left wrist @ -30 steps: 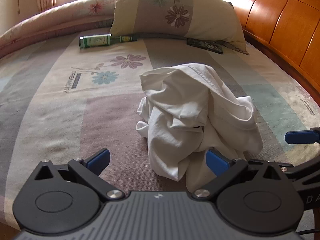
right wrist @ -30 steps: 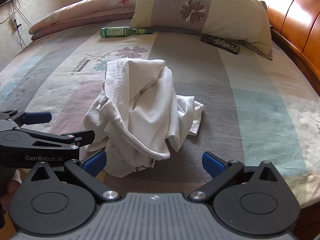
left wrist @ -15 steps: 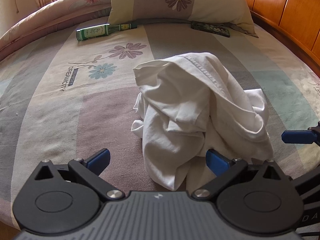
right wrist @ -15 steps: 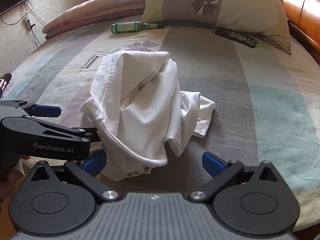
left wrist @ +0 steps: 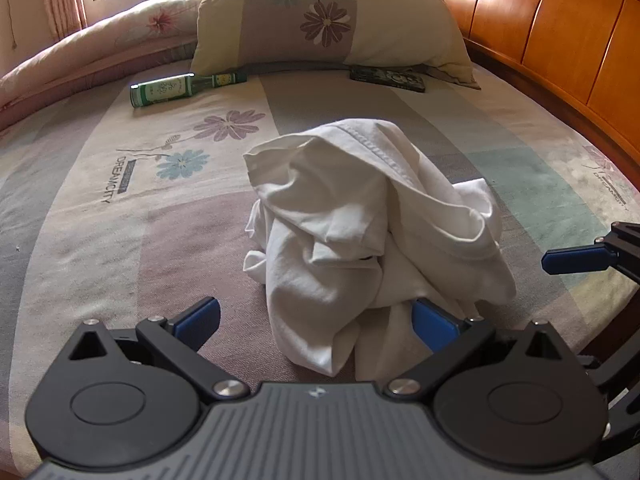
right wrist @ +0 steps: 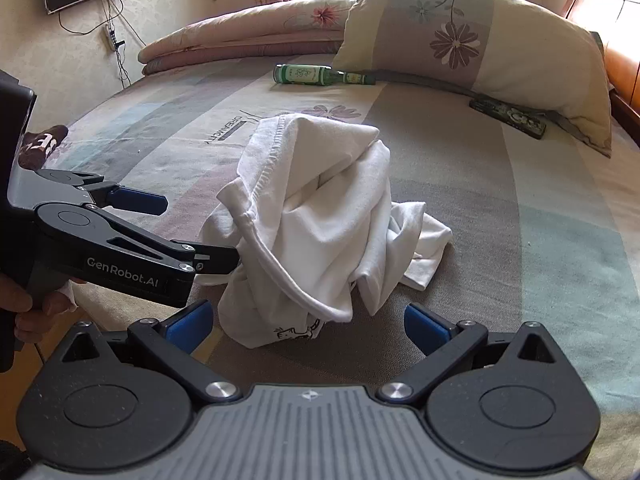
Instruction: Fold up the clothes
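**Crumpled white garment heaped on the bed ahead of both open jaws**

A bed (left wrist: 100, 248) is seen beneath a white garment (left wrist: 360, 232), bunched in an upright heap with no clear long axis, just ahead of both jaws. The left gripper (left wrist: 316, 316) is held wide open, its right finger touching the cloth. The right gripper (right wrist: 306, 322) is likewise spread wide, gripping nothing.

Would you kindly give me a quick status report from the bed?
Left gripper open, right gripper open, neither gripping. White garment crumpled in a heap, unfolded. Green bottle and remote lie by the pillow, apart from the garment.
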`<state>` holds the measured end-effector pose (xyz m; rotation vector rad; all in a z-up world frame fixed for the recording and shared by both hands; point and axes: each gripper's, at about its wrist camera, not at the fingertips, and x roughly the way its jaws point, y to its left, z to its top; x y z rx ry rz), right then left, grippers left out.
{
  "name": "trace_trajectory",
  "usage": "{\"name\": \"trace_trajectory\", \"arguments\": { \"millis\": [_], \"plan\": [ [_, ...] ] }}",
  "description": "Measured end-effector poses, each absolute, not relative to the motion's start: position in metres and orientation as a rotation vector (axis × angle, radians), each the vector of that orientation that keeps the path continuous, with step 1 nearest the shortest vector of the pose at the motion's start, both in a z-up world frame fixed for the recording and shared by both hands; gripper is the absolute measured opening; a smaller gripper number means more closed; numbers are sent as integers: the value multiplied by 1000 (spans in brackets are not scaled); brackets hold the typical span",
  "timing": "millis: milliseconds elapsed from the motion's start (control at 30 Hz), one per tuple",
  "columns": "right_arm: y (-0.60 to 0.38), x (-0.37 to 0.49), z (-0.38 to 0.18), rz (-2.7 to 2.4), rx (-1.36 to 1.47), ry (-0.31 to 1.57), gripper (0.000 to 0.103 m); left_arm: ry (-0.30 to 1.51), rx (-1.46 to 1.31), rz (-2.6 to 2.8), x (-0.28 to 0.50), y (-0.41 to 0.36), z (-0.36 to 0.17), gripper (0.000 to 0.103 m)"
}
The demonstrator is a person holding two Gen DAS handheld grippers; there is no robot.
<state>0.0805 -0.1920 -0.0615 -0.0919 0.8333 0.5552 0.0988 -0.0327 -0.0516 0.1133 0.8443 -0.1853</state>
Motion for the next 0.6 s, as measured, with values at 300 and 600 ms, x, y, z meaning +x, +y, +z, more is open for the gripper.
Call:
{"name": "trace_trajectory", "arguments": {
  "millis": [300, 600],
  "plan": [
    [-190, 85, -58, 463, -185, 854, 103, 849, 155, -241, 98, -26, -53, 101],
    [-170, 104, -65, 396, -262, 877, 103, 853, 117, -274, 113, -2, -59, 101]
  ]
}}
